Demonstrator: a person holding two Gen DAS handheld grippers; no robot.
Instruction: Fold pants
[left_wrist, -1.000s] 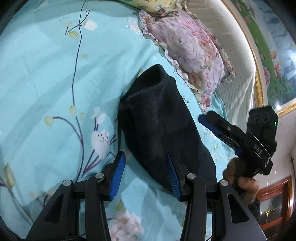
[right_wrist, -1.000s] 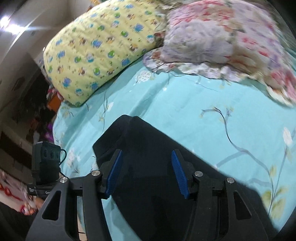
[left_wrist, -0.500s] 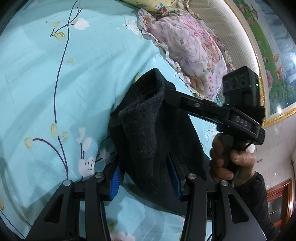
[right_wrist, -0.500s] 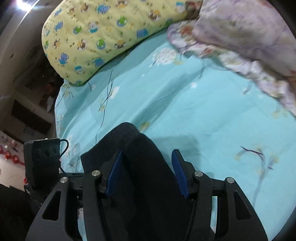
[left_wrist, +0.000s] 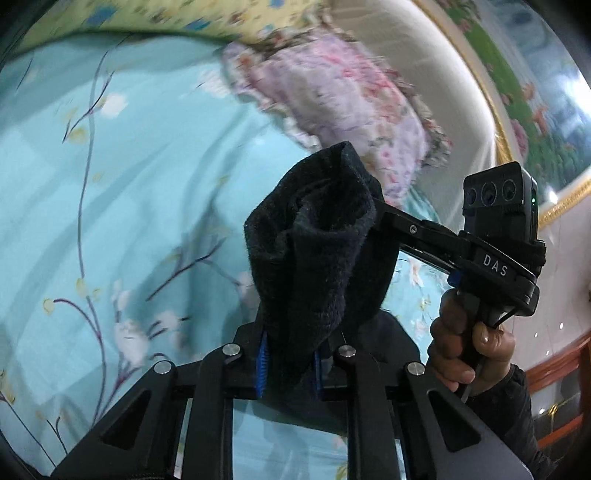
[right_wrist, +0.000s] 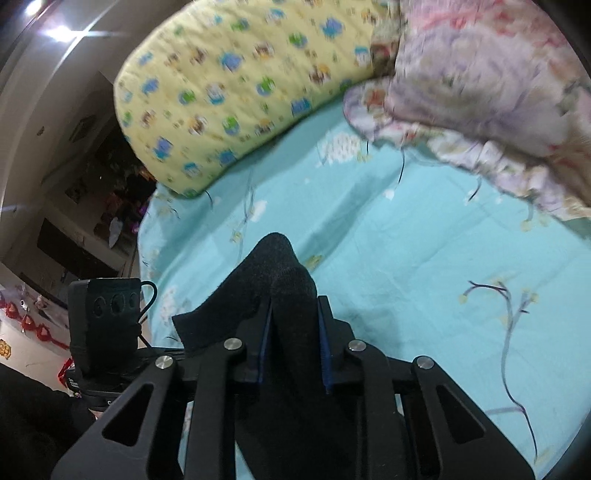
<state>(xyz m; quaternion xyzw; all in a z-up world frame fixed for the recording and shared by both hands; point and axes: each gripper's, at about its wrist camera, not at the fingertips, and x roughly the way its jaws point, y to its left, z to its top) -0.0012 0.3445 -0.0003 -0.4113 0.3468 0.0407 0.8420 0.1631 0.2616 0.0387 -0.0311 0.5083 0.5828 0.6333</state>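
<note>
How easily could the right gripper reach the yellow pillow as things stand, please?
Probably not easily: the right gripper is shut on the black pants, which the left gripper also clamps. The yellow pillow lies beyond bare turquoise bedsheet, with nothing between.

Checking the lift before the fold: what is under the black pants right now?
Both grippers, left and right, clamp the black pants above the blue floral bedsheet. Whether the hanging lower end touches the sheet is hidden.

— Where do your pants sit?
— Bunched between your left gripper fingers, raised above the bedsheet; your right gripper clamps them alongside. Two pillows lie beyond, side by side.
</note>
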